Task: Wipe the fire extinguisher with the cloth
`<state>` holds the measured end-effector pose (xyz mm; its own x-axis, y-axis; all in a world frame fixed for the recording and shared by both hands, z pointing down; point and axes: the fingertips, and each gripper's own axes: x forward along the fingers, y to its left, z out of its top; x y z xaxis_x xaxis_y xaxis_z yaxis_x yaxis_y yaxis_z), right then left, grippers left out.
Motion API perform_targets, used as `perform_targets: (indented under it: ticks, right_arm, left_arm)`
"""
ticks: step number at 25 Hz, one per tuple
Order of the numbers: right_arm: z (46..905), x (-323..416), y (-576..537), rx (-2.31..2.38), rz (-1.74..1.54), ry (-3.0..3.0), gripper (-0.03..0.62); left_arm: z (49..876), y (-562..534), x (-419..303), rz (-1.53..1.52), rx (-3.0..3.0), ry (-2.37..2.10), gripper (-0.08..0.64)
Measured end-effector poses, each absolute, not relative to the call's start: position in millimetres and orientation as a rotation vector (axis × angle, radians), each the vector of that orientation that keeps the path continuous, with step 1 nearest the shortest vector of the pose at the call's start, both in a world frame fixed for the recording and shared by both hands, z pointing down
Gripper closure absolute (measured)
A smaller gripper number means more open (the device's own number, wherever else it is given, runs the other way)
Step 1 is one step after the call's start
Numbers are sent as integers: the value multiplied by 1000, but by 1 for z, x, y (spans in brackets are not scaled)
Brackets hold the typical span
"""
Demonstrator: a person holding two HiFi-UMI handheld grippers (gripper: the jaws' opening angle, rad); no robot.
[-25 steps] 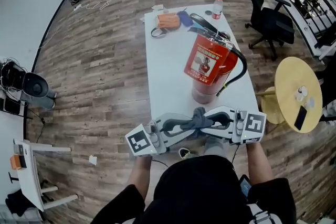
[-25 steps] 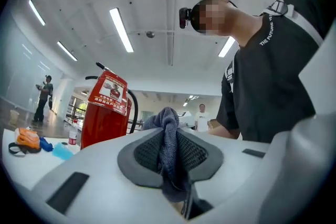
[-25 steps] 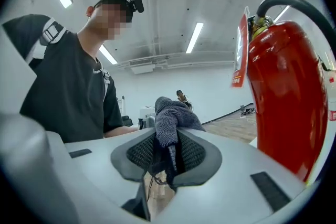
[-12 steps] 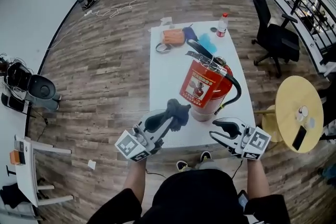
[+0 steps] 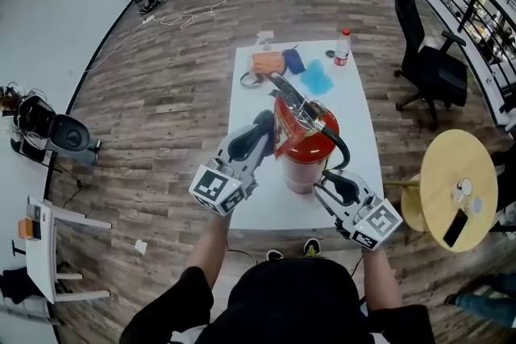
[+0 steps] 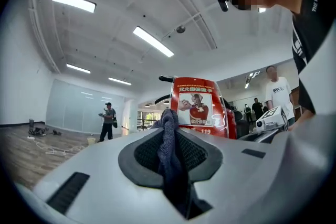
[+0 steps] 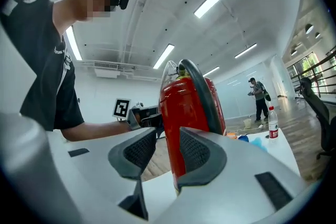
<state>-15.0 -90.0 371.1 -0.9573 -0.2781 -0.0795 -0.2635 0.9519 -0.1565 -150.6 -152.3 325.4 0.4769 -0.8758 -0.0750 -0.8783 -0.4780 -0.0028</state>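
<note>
"Two grippers on one job, so where's each against the fire extinguisher (image 5: 300, 142)?"

"It stands upright on the white table (image 5: 359, 121), towards the near end. The left gripper (image 5: 260, 127) comes in at its left side, about level with the upper body. The right gripper (image 5: 336, 182) sits to its right and nearer the person, low by the base."

"What are the left jaws doing?"

"Closed on the dark grey cloth (image 6: 169, 152). It's pinched between the pads, and a bunched end pokes out past the tips towards the extinguisher's printed label (image 6: 197, 104)."

"Is the cloth on the red shell?"

"Hard to say. From the head view the tip looks right against the left side, but the left gripper view shows the label just beyond the cloth, so I can't tell whether they touch."

"And the right jaws?"

"They've just been opening and now stand well apart with nothing between them. Through the gap you see the red cylinder and its black hose (image 7: 207, 94), beyond the tips rather than inside them."

"Anything else on the table?"

"Beyond the extinguisher, at the far end: a water bottle (image 5: 343, 47), a light blue cloth (image 5: 317, 81) and an orange bundle (image 5: 268, 62). Off to the extinguisher's right stand a black office chair (image 5: 431, 68) and a round yellow side table (image 5: 442, 197)."
</note>
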Motion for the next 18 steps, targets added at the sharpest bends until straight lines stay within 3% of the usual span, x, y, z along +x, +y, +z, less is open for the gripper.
perform_targets:
  ticks: [12,18]
  right_arm:
    - [387,-35,-79,-289,-173,3073,463]
    - [397,-32,-87,-350,-183,3058,463]
  left_arm:
    - [327,-86,-95,181,-2832,1333,489]
    - [328,-118,-138,212,-2730,1521,489]
